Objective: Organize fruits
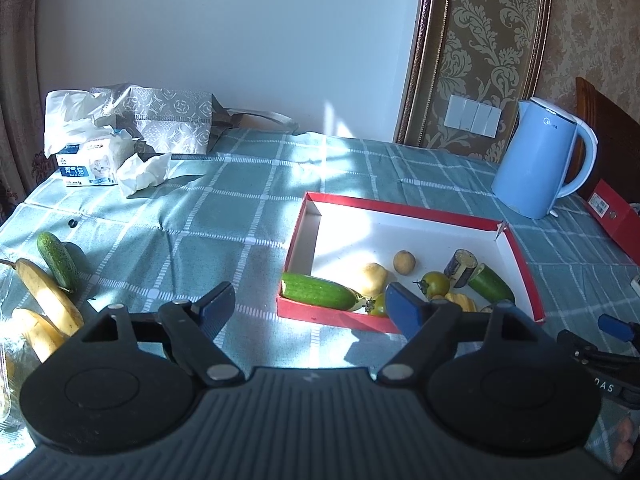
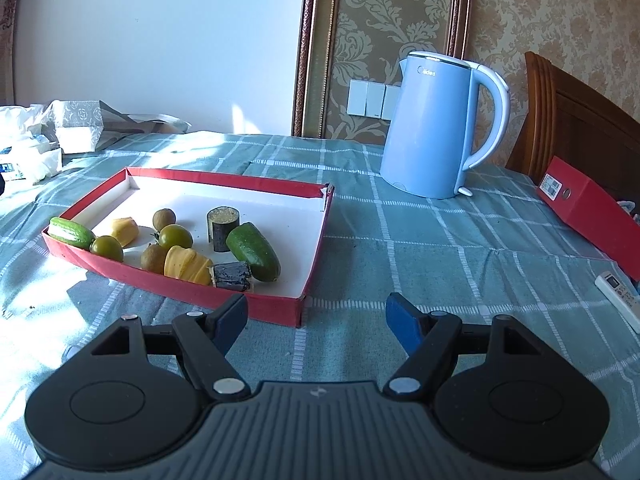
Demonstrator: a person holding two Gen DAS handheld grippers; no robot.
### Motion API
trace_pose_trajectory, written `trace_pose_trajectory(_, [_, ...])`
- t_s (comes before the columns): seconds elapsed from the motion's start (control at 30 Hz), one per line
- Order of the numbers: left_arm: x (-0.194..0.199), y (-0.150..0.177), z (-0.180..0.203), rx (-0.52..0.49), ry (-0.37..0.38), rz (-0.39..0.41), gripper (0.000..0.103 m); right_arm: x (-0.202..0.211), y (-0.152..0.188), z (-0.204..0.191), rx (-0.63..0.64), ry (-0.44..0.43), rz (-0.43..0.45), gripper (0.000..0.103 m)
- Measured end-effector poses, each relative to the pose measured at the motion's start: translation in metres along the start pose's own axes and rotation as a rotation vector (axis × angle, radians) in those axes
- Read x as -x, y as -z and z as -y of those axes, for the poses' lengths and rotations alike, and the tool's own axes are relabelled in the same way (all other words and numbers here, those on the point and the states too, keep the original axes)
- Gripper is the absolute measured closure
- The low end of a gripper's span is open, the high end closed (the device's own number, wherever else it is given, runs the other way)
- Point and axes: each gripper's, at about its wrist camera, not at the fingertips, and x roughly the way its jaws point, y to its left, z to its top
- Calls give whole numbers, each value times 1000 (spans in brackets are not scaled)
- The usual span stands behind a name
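A shallow red box [image 1: 400,205] [image 2: 224,179] with a white floor lies on the checked tablecloth. It holds a cucumber [image 1: 316,291] [image 2: 72,233], green tomatoes [image 1: 437,282] [image 2: 175,236], small brown fruits [image 1: 404,261] [image 2: 164,218], yellow pieces [image 2: 186,265], dark sugarcane chunks [image 1: 461,267] [image 2: 222,229] and a green half cucumber [image 2: 253,251]. On the cloth at the left lie a cucumber [image 1: 57,260] and two bananas [image 1: 50,294]. My left gripper [image 1: 310,307] is open and empty, in front of the box. My right gripper [image 2: 318,318] is open and empty, by the box's near right corner.
A blue kettle [image 1: 542,160] [image 2: 434,126] stands behind the box to the right. A red carton [image 2: 592,210] and a white remote [image 2: 620,300] lie at the right edge. A tissue box [image 1: 90,160], crumpled tissues and a patterned bag [image 1: 168,116] sit at the back left.
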Motion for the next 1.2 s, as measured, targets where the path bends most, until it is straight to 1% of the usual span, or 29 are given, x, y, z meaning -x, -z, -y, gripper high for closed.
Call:
trace_pose_trajectory(0.13, [1,-1,0,9,-4,0,22,0,0,2,-4,3,4,27])
trace_pose_trajectory(0.3, [2,-1,2,10,8,-4,22,0,0,5,-7,2,0,27])
trace_pose_trajectory(0.43, [1,0,3,34,41,-22,22,1,0,5,-3,2,4,27])
trace_pose_trajectory(0.47, [1,0,3,41,39,-18,22,1,0,5,-1,1,5,27])
trace_pose_trajectory(0.57, [1,1,7,17,13,-9,22,2,0,6,0,0,8,27])
trace_pose_trajectory(0.8, [0,1,11,-5,3,-13,22,1,-1,8,-1,-1,5,27])
trace_pose_trajectory(1.2, [-3,3,12,-10,-9,-25,22,0,-2,8,1,-3,3,27])
